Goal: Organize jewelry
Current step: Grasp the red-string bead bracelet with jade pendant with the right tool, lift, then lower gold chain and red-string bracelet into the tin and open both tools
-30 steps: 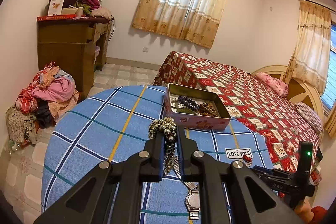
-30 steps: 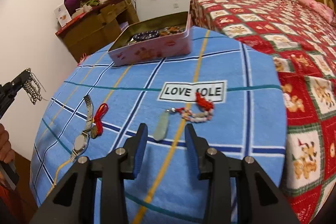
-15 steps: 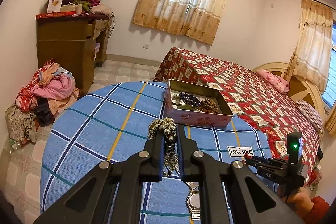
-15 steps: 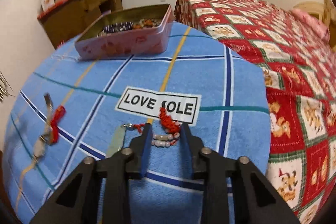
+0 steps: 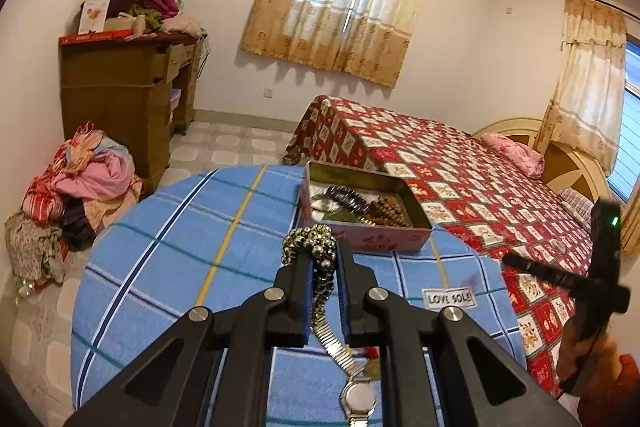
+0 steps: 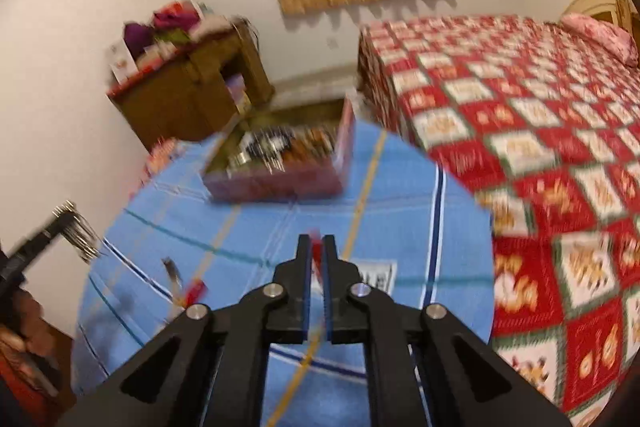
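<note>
Metal bead bracelet (image 5: 310, 247) pinched in left gripper (image 5: 324, 267) near pink tin (image 5: 366, 209) | right gripper (image 6: 316, 259) fingers shut on red-tasselled charm (image 6: 316, 249), near side of tin | wristwatch (image 5: 356, 393) on counter (image 5: 168, 247)

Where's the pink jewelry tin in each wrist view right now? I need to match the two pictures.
Left wrist view: the pink tin sits just right of centre, at the far edge of the blue checked tablecloth, right behind the left gripper and its beaded bracelet.
Right wrist view: the tin is blurred, left of centre, beyond the right gripper.
Shared landmark: the "LOVE SOLE" label, partly hidden in the right view.
</note>
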`<state>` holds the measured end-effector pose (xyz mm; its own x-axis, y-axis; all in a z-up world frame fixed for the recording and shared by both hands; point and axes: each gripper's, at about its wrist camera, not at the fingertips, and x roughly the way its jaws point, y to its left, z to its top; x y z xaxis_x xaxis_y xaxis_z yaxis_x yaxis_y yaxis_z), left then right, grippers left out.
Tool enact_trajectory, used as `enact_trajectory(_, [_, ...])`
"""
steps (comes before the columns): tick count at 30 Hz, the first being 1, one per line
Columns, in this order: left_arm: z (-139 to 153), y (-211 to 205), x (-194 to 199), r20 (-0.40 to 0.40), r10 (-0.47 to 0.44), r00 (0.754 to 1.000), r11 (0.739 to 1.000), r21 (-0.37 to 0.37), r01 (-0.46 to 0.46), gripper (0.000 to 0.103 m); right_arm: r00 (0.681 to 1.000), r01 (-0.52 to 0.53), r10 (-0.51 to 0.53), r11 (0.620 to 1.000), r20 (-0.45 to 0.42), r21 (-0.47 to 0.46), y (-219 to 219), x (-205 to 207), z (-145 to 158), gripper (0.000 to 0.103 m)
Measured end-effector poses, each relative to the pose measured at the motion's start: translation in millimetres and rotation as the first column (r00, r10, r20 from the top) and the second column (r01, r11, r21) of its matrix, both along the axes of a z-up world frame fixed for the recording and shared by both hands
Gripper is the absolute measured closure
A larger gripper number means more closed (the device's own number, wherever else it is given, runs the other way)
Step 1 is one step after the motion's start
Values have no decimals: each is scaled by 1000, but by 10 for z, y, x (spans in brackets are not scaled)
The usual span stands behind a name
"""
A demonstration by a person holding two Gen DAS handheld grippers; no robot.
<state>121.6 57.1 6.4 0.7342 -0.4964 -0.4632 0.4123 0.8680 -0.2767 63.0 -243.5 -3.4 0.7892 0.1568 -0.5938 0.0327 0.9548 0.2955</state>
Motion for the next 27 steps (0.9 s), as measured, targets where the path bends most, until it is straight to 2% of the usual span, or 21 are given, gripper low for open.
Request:
enact_trajectory(2, [49,-51,19,15,-11,1000,1000,3,11,93,999,-16,15,1000,39,15,-1,37,169,96])
enact_trajectory(4, [88,-116,50,26,-24,999,1000,12,23,93,998,-19,19,1000,58,-17,24,91,257,96])
enact_trajectory(8, [100,-179,48,40,-42,998,999,8,41,93,998,-41,42,999,47,-28,-18,154,179,91])
enact_trajectory(9, [89,-188,54,37,-44,998,999,7,44,93,998,-55,56,998,6,-26,-2,199,47,80])
enact_trajectory(10, [72,-195,64,31,-46,998,999,6,46,93,998,-62,61,998,-28,-25,4,222,-49,58])
enact_trajectory(11, [54,-197,71,25,-48,999,999,5,47,93,996,-67,66,998,-56,-21,3,256,-155,48])
enact_trajectory(12, [37,-198,84,20,-48,999,999,4,48,93,992,-79,76,997,-98,-21,31,313,-323,44])
enact_trajectory(15, [21,-207,97,14,-45,999,999,7,45,93,977,-107,96,993,-189,-49,141,456,-645,46])
enact_trajectory(18, [14,-215,102,9,-45,999,999,10,45,93,956,-149,113,982,-272,-115,302,586,-873,62])
enact_trajectory(19, [16,-220,100,10,-46,999,999,12,46,93,950,-163,119,978,-288,-133,342,608,-920,63])
enact_trajectory(20, [19,-222,96,12,-46,999,999,14,46,93,955,-166,115,971,-273,-173,384,595,-923,64])
enact_trajectory(21, [22,-227,97,13,-46,999,999,14,46,93,954,-180,115,959,-279,-220,438,584,-924,69])
enact_trajectory(22, [20,-229,100,12,-47,999,999,14,47,93,953,-186,109,946,-282,-265,477,576,-923,85])
enact_trajectory(23, [17,-232,98,10,-47,999,999,12,47,93,952,-191,110,943,-287,-274,475,574,-919,90])
enact_trajectory(27, [11,-253,111,6,-50,999,999,13,50,93,957,-147,82,963,-277,-225,312,524,-871,91])
